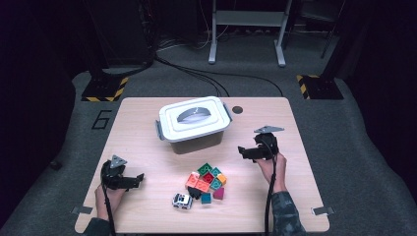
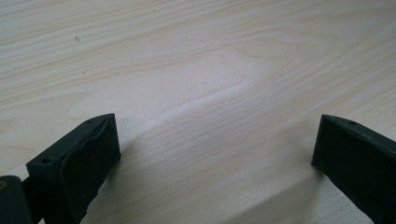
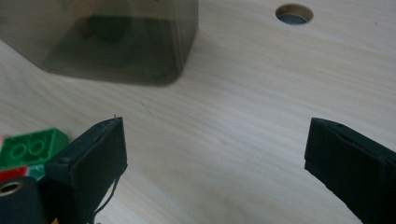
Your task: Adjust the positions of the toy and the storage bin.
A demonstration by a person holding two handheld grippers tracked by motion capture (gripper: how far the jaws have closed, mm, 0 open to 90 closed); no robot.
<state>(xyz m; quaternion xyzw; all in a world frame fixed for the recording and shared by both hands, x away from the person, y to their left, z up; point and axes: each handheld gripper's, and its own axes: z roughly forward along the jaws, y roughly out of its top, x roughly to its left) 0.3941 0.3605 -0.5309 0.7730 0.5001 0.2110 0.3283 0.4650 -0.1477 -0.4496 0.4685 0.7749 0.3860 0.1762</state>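
A lidded storage box (image 1: 194, 123) with a white lid, grey handle and smoky clear walls stands at the table's middle back; its lower corner (image 3: 112, 42) shows in the right gripper view. In front of it lies a heap of coloured toy bricks (image 1: 207, 182) with a small white toy car (image 1: 182, 200) at its left. My left gripper (image 1: 140, 178) rests open at the front left, over bare wood (image 2: 210, 93). Right of the bricks, my right gripper (image 1: 242, 151) is open, jaws wide apart, with a green brick (image 3: 30, 147) beside its left jaw.
The light wooden table (image 1: 142, 142) has a round cable hole (image 1: 237, 109) behind the box, seen as a cable hole (image 3: 293, 13) in the right gripper view. Grey floor surrounds the table, with cables and stand feet (image 1: 103, 88) at the back.
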